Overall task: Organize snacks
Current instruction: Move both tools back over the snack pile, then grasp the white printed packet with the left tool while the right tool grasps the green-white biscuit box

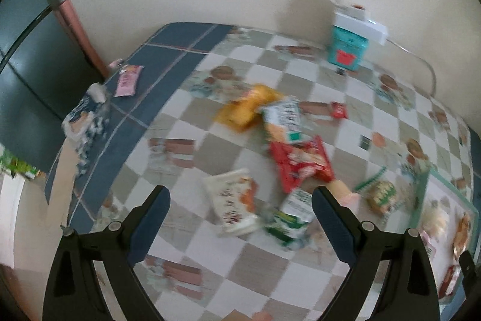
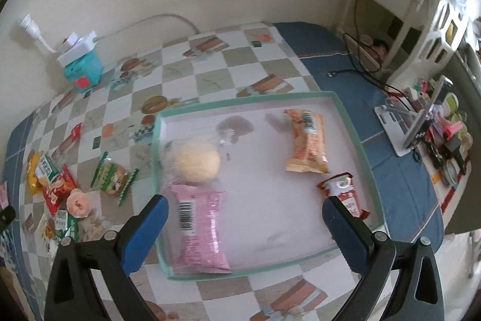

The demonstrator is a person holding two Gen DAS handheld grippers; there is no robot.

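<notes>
Both claws hang empty over the checkered table [image 1: 270,270]: the left gripper [image 1: 240,200] has its fingers spread wide above a loose scatter of packets, a white packet [image 1: 233,202] and a green-and-white packet [image 1: 290,215] lying between them, a red packet [image 1: 300,163] just beyond. The right gripper [image 2: 245,211], fingers apart too, hovers over the mint-rimmed tray [image 2: 365,158]. Inside it lie a pink packet [image 2: 200,227], a round bun [image 2: 197,160], an orange packet [image 2: 306,145] and a small red packet [image 2: 344,194].
</notes>
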